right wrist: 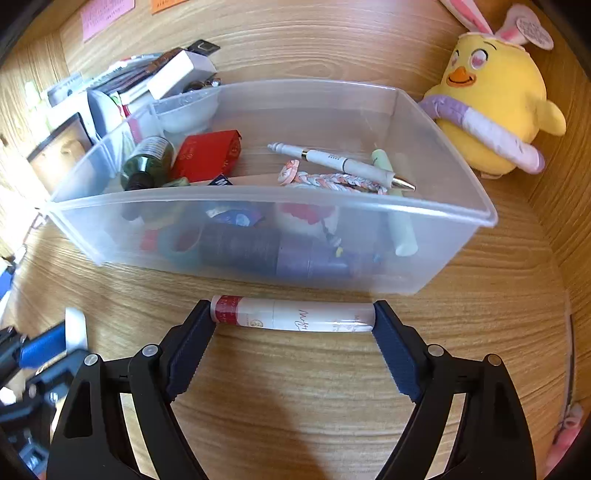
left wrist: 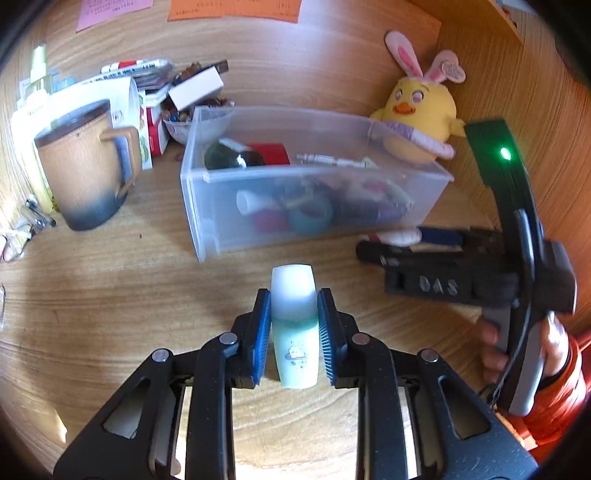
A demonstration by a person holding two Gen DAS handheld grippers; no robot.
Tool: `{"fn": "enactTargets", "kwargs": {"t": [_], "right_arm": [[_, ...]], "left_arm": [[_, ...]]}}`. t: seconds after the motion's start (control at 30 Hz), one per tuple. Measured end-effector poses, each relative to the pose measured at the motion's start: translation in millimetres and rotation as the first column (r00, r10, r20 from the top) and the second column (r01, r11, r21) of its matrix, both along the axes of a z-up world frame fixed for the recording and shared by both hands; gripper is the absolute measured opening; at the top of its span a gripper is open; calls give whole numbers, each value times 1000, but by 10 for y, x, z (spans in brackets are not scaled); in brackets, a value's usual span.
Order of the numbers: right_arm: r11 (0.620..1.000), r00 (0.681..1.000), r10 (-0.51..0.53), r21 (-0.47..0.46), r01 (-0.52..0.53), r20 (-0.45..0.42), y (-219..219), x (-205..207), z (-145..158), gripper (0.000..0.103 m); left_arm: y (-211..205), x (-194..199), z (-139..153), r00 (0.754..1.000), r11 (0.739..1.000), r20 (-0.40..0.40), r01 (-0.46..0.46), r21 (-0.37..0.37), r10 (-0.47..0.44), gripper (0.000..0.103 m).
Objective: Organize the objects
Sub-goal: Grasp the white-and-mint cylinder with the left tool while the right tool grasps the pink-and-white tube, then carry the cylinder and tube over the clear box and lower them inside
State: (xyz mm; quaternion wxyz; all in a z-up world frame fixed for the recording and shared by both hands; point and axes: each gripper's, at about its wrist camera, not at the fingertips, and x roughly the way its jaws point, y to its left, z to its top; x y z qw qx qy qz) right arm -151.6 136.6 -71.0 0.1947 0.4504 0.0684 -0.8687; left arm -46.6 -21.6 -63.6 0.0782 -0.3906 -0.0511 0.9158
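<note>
On the wooden desk (right wrist: 295,369) one clear plastic bin (right wrist: 258,199) sits just beyond both grippers. At the near centre of the left wrist view, the left gripper (left wrist: 294,321) has its two blue pads narrowed onto one small mint-green bottle (left wrist: 295,332) with a white cap, which stands upright between them, pinched at its sides. To the right in that view, one hand (left wrist: 517,350) in an orange sleeve carries the other tool.

Seen from the right wrist view, the right gripper (right wrist: 293,325) stands wide, and one white tube (right wrist: 291,315) with a red end lies crosswise between its two fingers, each end meeting a pad, just in front of the bin's near wall; whether the tube is lifted or rests on the desk cannot be told.

Inside the bin lie one dark green bottle (right wrist: 147,162), one red packet (right wrist: 207,155), one white pen (right wrist: 340,162), one braided pink-and-white band (right wrist: 332,181), and one pale green stick (right wrist: 395,214) leaning in the right corner. Rolls of tape show blurred through the near wall; their count cannot be told.

Right of the bin, against the far wall, sits one yellow plush chick (right wrist: 491,99) with two pink rabbit ears. Left of the bin stands one orange mug (left wrist: 85,166) with a dark base, before a pile of boxes (left wrist: 166,96). Two paper notes, one pink (left wrist: 110,9) and one orange (left wrist: 236,9), hang on the far wall.
</note>
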Motion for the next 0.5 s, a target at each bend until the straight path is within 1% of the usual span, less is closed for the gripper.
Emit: {"fn": "enactTargets", "kwargs": {"t": [0.07, 0.3, 0.5], "right_arm": [[1000, 1000, 9, -16, -9, -9, 37, 53, 33, 83], [999, 992, 42, -27, -46, -122, 167, 278, 311, 83], [997, 971, 68, -18, -74, -229, 242, 417, 585, 83]], "left_arm": [[-5, -22, 56, 1000, 1000, -12, -6, 5, 6, 25], [-13, -133, 206, 999, 1000, -47, -24, 16, 25, 25], [6, -195, 362, 996, 999, -85, -36, 24, 38, 25]]}}
